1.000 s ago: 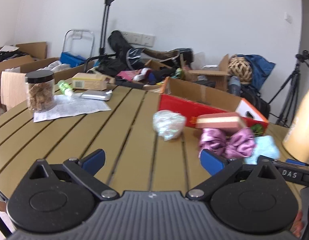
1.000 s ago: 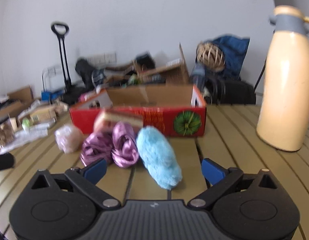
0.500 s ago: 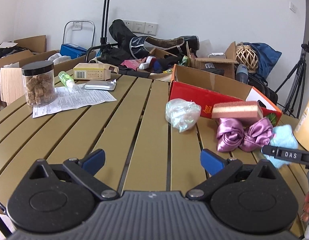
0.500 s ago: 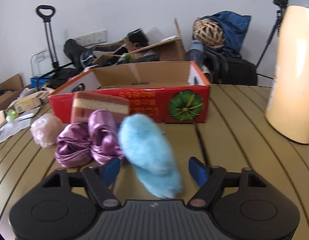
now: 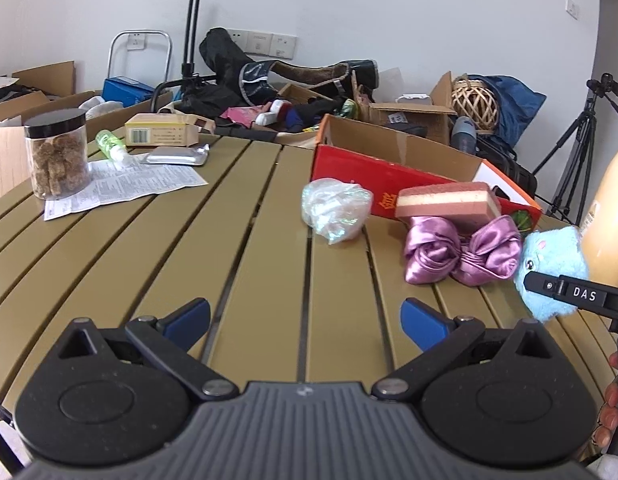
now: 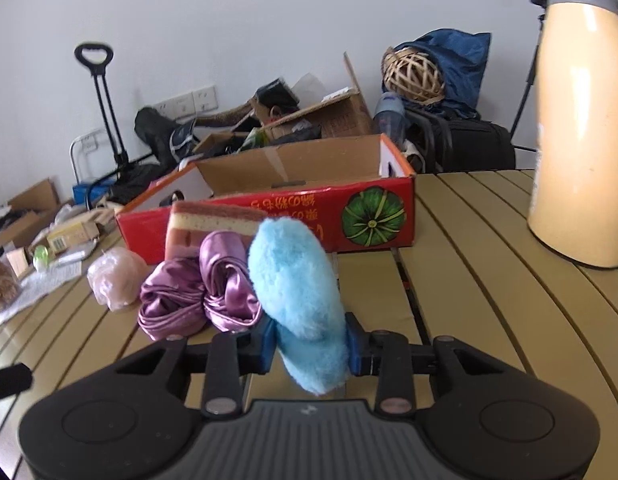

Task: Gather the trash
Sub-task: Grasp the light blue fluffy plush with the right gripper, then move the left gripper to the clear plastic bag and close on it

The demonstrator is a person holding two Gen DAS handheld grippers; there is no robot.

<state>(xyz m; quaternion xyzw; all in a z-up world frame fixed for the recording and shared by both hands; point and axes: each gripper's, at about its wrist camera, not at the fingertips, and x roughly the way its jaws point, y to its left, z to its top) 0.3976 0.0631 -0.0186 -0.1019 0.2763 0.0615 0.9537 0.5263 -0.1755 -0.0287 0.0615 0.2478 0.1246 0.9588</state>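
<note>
Slatted tabletop (image 5: 237, 248) clutter mostly remains; right hand-held gripper (image 6: 309, 346) pinches the blue fluffy toy (image 6: 297, 292), left hand-held gripper (image 5: 305, 316) gapes empty, red box (image 6: 309, 204) awaits.

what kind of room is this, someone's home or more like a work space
Probably a storage or recording room rather than a lived-in home: open brown cardboard boxes of clutter against a bare white wall, a black camera tripod, and a black folding hand trolley behind the slatted olive table.
</note>
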